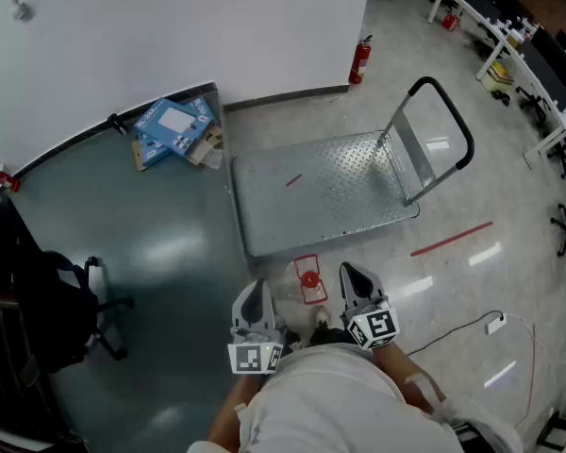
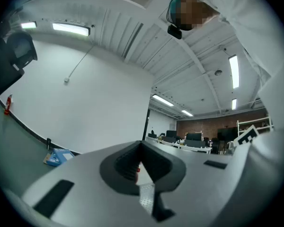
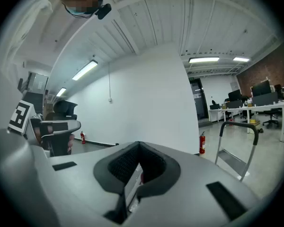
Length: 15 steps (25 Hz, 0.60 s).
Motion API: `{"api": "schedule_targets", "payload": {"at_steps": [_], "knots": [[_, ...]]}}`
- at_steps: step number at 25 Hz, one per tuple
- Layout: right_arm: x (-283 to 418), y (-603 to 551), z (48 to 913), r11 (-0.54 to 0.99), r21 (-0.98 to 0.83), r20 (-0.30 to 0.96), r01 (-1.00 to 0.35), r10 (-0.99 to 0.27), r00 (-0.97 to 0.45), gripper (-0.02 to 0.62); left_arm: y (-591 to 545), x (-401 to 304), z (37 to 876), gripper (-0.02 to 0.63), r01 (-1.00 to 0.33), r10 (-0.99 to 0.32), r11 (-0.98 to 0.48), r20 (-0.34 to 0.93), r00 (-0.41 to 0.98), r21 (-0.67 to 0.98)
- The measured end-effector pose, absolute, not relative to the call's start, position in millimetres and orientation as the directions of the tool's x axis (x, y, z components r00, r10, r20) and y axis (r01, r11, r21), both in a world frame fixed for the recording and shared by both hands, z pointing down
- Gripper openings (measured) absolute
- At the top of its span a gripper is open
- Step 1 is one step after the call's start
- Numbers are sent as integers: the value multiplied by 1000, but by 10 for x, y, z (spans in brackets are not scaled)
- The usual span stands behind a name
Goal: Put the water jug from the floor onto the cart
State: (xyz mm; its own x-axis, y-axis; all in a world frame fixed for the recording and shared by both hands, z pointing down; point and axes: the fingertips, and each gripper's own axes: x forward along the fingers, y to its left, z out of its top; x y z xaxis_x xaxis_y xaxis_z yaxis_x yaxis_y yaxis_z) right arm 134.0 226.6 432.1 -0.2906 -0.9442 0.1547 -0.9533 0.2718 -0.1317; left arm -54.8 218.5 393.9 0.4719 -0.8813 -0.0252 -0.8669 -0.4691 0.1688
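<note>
A clear water jug [image 1: 308, 279] with a red cap stands on the floor just short of the near edge of the cart [image 1: 321, 192], a flat metal platform trolley with a black push handle [image 1: 445, 125] at its far right end. My left gripper [image 1: 256, 293] hangs to the left of the jug and my right gripper [image 1: 352, 276] to its right, neither touching it. In the left gripper view my left gripper [image 2: 141, 167] has its jaws together with nothing between them. The right gripper [image 3: 138, 168] is likewise shut and empty in its own view, with the cart handle [image 3: 237, 148] ahead on the right.
Blue boxes [image 1: 174, 128] lie against the white wall at the back left. A red fire extinguisher [image 1: 359, 60] stands at the wall's corner. A black office chair [image 1: 38, 291] is at the left. A cable with a white plug [image 1: 495, 325] and a red tape line [image 1: 451, 239] cross the floor on the right.
</note>
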Motion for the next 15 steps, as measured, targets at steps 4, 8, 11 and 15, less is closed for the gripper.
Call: {"api": "schedule_targets", "payload": {"at_steps": [4,8,11,15], "knots": [[1354,2264,4365,273,-135,154,-952,-944,-293,11,2168,-537,3940,3,-867,-882,-469,-28,471,171],[1347,2254,4379,279,-135,156,-951,-942,-299,11,2160,-534,3940,3,-868,-883,-467,-29,469,172],[1354,2257,4396,274,-140,156,-952,-943,-294,11,2157,-523,3962,3,-867,-882,-466,-21,470,174],[1309,2243,4558,297,-46,202,-954,-932,-300,12,2148,-512,4031,3,-869,-883,-462,-5,469,176]]}}
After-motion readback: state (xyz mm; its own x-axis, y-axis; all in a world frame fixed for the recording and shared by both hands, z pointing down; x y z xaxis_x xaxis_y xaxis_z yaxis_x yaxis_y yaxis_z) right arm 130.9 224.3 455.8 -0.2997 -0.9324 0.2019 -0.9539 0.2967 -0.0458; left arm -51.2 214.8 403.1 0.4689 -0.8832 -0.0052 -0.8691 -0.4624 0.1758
